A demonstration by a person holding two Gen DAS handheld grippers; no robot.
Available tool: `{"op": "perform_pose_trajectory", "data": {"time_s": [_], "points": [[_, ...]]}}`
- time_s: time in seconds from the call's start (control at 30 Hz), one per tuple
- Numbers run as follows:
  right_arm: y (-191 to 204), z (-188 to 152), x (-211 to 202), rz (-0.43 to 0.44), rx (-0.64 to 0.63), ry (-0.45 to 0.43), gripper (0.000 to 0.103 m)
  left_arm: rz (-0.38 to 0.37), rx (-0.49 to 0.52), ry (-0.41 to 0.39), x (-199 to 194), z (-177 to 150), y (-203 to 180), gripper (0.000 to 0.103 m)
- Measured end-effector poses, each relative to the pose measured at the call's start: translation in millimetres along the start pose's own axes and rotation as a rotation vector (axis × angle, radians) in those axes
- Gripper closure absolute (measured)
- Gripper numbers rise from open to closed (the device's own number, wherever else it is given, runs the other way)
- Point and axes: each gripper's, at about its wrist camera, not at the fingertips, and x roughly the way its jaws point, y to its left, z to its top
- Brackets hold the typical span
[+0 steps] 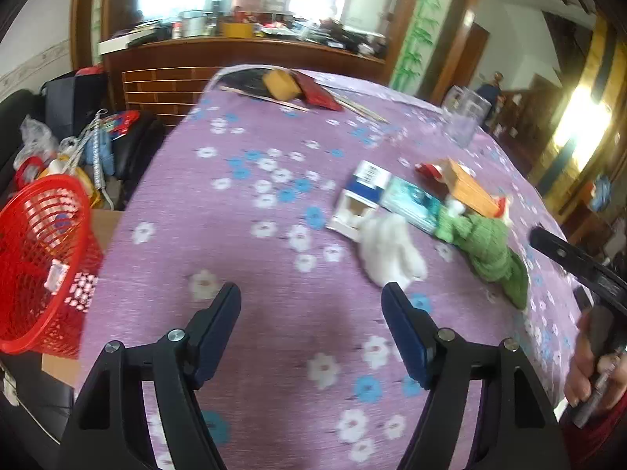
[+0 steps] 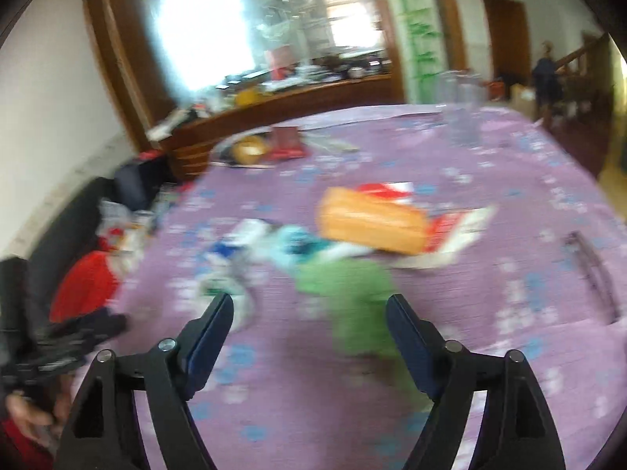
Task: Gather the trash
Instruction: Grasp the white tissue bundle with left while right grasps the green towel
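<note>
Purple flowered tablecloth [image 1: 243, 274]; red basket [image 1: 39, 266]; green cloth [image 1: 490, 246]; white tissue [image 1: 392, 250].

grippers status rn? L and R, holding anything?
Left gripper: open, holding nothing, over bare tablecloth.
Right gripper: open, holding nothing.

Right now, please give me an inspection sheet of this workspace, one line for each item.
Surface: table under purple flowered cloth.
Job's things: white tissue, green cloth, blue-white box, teal packet, orange box; red basket beside the table.
Clutter: glass, yellow and red items at the far edge.
Grippers: left gripper and right gripper, fingers open, empty.
Cables: nothing seen.
Surroundings: wooden sideboard, crowded; bags on the floor.
</note>
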Motion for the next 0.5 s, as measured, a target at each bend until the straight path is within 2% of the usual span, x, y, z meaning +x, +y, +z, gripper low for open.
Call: {"op": "perform_pose_trajectory", "data": {"time_s": [0.17, 0.37, 0.4, 0.47, 0.5], "points": [[-22, -2, 31, -0.054, -0.019, 0.058, 0.019, -0.019, 0.025, 0.031, 9, 0, -22, 0.028], [-15, -9, 61, -0.091, -0.088, 0.094, 0.020, -0.027, 0.018, 0.059, 21, 6, -31, 0.027], [-14, -10, 65, -0.091, -0.090, 0.101, 0.023, -0.026, 0.017, 0.064, 24, 7, -32, 0.027], [-16, -13, 71, -0.074, -0.080, 0.124, 0.045, -0.021, 0.012, 0.071, 29, 10, -33, 0.027], [-16, -14, 71, -0.059, -0.069, 0.126, 0.046, -0.023, 0.003, 0.078, 34, 12, -34, 0.027]]}}
